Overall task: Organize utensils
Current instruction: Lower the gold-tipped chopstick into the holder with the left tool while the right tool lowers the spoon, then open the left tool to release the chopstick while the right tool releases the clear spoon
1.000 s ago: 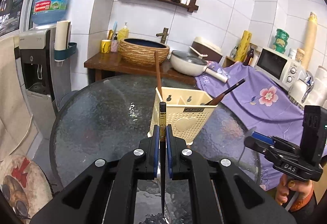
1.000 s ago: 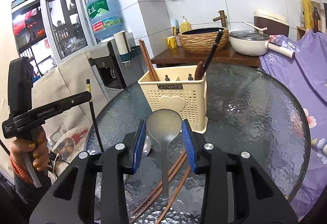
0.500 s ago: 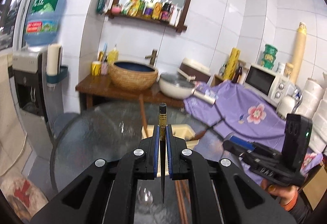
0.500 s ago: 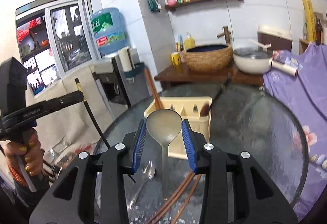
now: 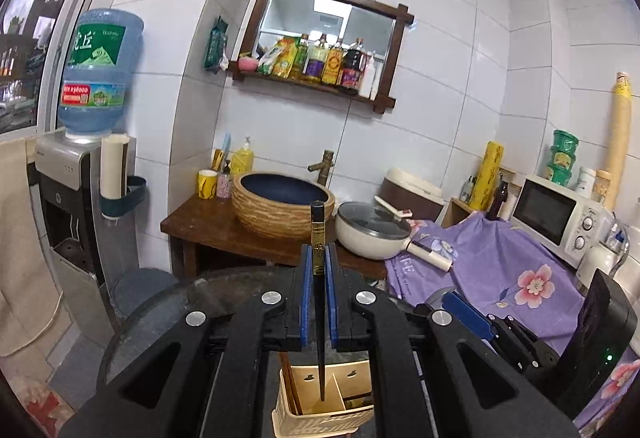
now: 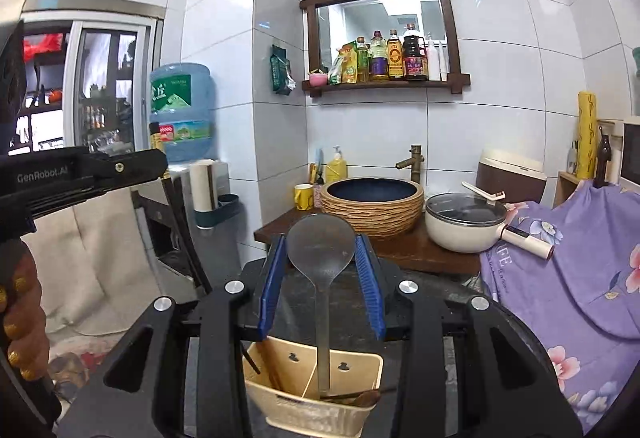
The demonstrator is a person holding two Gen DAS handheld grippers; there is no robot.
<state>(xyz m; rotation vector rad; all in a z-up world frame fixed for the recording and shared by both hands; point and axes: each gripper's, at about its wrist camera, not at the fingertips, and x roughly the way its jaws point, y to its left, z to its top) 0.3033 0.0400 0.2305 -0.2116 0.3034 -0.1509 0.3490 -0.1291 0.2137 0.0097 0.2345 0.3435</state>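
the left claw (image 5: pixel 319 266) is clenched on a single black chopstick (image 5: pixel 319 302) with a gold band near its top end. the blue pads (image 5: pixel 306 294) press flat on either side of the stick, which stands nearly upright, its upper end poking above the fingers and its thin tip hanging just over the open top of the cream utensil caddy (image 5: pixel 324 404). whether the tip touches the caddy's inner divider cannot be told. brown chopsticks (image 5: pixel 289 382) lean in the caddy's left compartment.

the right claw (image 6: pixel 321 250) is grasping a metal spoon (image 6: pixel 322 258) by the sides of its bowl, bowl up, between the blue pads (image 6: pixel 272 286). the handle hangs straight down into the caddy (image 6: pixel 312 394), which sits directly below on the round glass desk (image 6: pixel 516 326). a few dark and brown utensils already lie in that caddy.

in the right wrist view the other claw shows at the left edge, with a hand (image 6: pixel 18 302) around its grip. in the left wrist view the spoon-holding claw appears at the lower right.

behind the desk stand a wooden counter (image 5: pixel 208 226) with a woven basin (image 5: pixel 283 204) and a white lidded pan (image 5: pixel 374 232).
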